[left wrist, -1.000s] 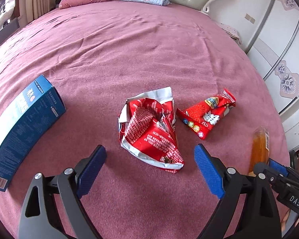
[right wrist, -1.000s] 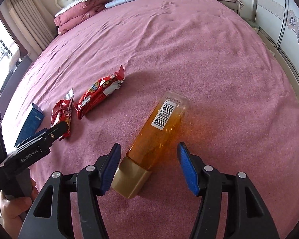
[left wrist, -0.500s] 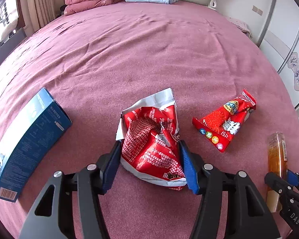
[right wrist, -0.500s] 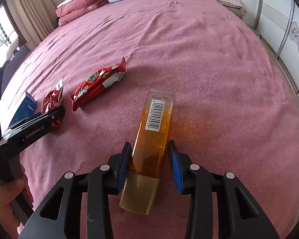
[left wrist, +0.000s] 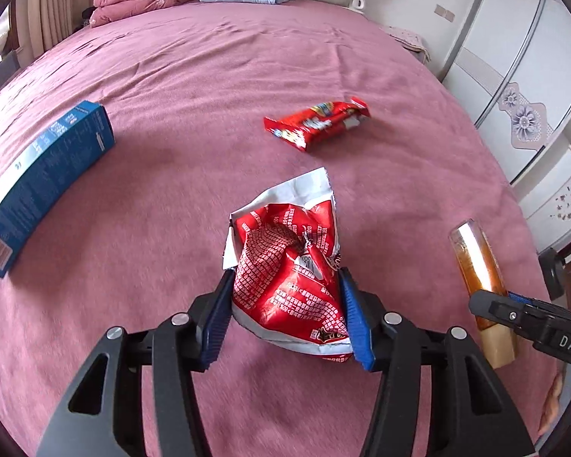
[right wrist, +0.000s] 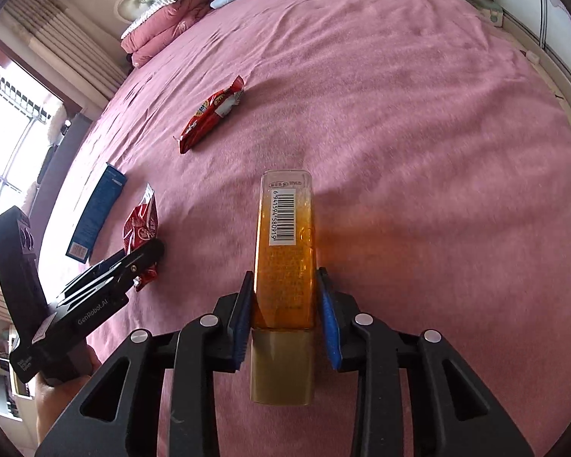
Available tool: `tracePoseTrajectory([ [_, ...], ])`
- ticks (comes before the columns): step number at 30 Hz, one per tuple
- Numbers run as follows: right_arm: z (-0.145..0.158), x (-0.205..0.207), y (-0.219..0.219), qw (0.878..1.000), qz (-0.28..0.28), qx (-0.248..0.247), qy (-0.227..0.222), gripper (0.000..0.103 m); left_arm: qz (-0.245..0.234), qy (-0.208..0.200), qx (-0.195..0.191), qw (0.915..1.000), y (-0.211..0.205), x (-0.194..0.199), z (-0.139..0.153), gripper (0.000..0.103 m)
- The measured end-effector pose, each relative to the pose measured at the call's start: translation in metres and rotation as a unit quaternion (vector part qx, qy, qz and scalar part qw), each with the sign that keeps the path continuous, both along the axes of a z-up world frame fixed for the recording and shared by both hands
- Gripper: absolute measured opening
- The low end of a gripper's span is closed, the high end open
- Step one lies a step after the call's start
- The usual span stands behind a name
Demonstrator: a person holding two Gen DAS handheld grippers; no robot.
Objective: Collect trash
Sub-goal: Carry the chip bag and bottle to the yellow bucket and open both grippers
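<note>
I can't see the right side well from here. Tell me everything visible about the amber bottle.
The amber bottle is a flat-sided, see-through plastic container of orange-gold liquid with a tan cap toward the camera. A white barcode label sits near its far end, with fine print below. It lies lengthwise between the blue pads of the right gripper, which have just been closing and now press its sides just above the cap. It is over the pink bedspread.

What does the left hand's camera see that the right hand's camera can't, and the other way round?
Only the left wrist view shows the wardrobe doors with flower patterns. Only the right wrist view shows the bright window and the barcode on the amber bottle. Both show the pink bed, the blue box, the crumpled red bag in the left gripper, the red snack wrapper, and the bottle in the right gripper.
</note>
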State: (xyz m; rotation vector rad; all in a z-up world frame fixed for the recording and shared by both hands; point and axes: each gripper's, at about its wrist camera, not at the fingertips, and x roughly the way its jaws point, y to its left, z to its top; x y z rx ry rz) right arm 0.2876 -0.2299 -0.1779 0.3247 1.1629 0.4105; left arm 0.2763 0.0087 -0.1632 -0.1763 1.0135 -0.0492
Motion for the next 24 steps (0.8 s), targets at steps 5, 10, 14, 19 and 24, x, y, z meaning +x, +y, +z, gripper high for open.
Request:
tracePoseTrajectory([
  [5, 0.008, -0.041, -0.03, 1.0, -0.011, 0.014, -0.004, 0.031, -0.024, 0.005, -0.02, 0.9995, -0.025, -0.039, 0.006, 0.053],
  [10, 0.022, -0.078, -0.061, 0.999, -0.017, 0.021, -0.023, 0.031, -0.054, 0.006, -0.04, 0.9977, -0.062, -0.071, 0.015, 0.053],
  [14, 0.038, -0.101, -0.091, 0.999, -0.02, 0.019, -0.044, 0.031, -0.086, 0.001, -0.042, 0.9954, -0.102, -0.088, 0.025, 0.053],
  [19, 0.054, -0.123, -0.134, 0.997, -0.035, 0.009, -0.067, 0.031, -0.131, -0.004, -0.05, 0.9901, -0.155, -0.1, 0.04, 0.054],
  [24, 0.065, -0.139, -0.182, 0.995, -0.056, -0.009, -0.087, 0.031, -0.176, -0.011, -0.047, 0.9832, -0.212, -0.104, 0.055, 0.054],
])
